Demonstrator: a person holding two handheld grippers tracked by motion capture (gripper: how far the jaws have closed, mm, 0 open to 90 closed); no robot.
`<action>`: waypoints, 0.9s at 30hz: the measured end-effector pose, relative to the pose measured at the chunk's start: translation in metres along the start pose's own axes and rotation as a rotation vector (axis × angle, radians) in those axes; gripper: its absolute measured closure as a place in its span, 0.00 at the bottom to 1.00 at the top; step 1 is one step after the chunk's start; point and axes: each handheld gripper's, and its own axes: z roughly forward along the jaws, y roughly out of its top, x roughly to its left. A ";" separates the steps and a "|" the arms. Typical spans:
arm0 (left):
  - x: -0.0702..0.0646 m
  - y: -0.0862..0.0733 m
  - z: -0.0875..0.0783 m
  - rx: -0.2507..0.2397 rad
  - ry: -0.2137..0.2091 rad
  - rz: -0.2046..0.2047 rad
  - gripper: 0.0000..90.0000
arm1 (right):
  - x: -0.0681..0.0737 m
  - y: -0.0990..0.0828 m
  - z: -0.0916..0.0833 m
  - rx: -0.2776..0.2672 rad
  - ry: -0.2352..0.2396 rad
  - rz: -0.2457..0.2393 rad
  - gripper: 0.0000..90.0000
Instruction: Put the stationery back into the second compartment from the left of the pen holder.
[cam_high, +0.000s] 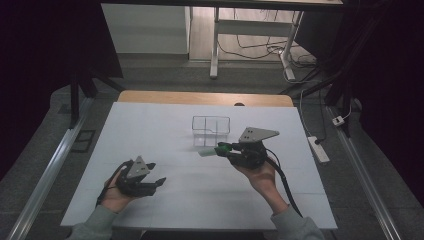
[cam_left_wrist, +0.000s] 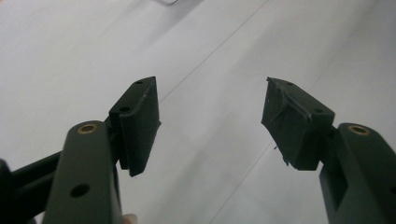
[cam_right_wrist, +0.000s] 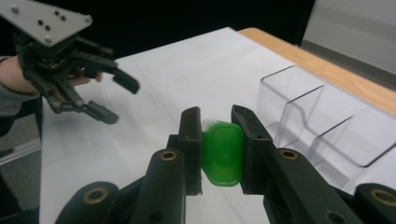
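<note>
Near the front left corner of the white table (cam_high: 150, 125), the left gripper (cam_high: 156, 173) has its jaws spread wide with nothing between them. Toward the middle, the right gripper (cam_high: 218, 149) is clamped on a green-capped tube (cam_right_wrist: 223, 153), held above the table just in front of the clear divided box (cam_high: 210, 130).

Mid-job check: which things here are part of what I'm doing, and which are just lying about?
In the job:
- right gripper, jaws shut on the green-capped tube
- clear divided box, just beyond the tube
- left gripper, jaws open, nothing between them

Lying about:
- power strip on the floor, to the right
- table legs and cables behind
</note>
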 end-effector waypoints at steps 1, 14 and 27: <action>0.003 -0.004 -0.003 -0.001 0.002 -0.017 0.40 | -0.002 0.001 -0.001 -0.005 0.001 0.010 0.82; 0.016 -0.022 -0.008 0.009 0.020 -0.083 0.39 | -0.026 0.031 0.005 -0.019 -0.067 0.010 0.82; 0.016 -0.024 -0.002 0.036 0.008 -0.079 0.38 | -0.056 0.044 0.013 0.030 -0.160 0.039 0.82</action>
